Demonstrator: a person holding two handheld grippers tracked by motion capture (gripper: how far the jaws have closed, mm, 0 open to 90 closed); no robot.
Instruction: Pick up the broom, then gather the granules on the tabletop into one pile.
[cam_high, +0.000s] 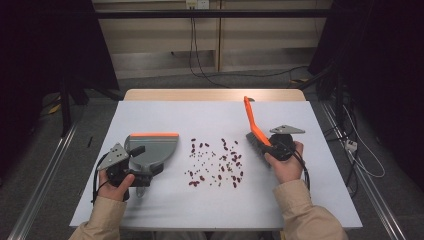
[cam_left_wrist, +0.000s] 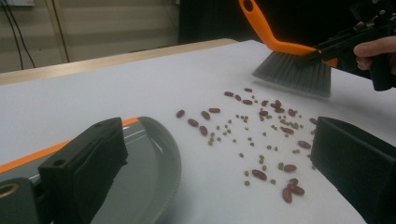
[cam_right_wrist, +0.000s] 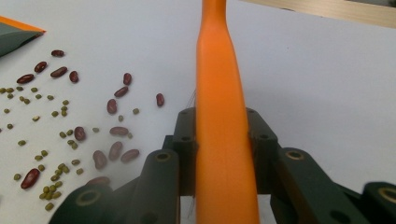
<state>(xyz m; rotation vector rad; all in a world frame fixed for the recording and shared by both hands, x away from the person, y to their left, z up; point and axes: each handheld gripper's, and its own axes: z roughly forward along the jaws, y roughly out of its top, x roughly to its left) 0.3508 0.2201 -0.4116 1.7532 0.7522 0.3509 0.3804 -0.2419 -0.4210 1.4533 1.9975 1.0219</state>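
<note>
Smooth orange plastic brush (cam_right_wrist: 219, 116); glossy grey plastic dustpan (cam_high: 152, 148).

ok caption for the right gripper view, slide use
Right gripper clamps the orange brush handle beside scattered beans.

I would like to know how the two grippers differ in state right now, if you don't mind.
The right gripper is shut on the brush handle; the left gripper stands open, its jaws apart above the dustpan. The right tilts the brush up off the table; the left sits low. Both flank the beans.
</note>
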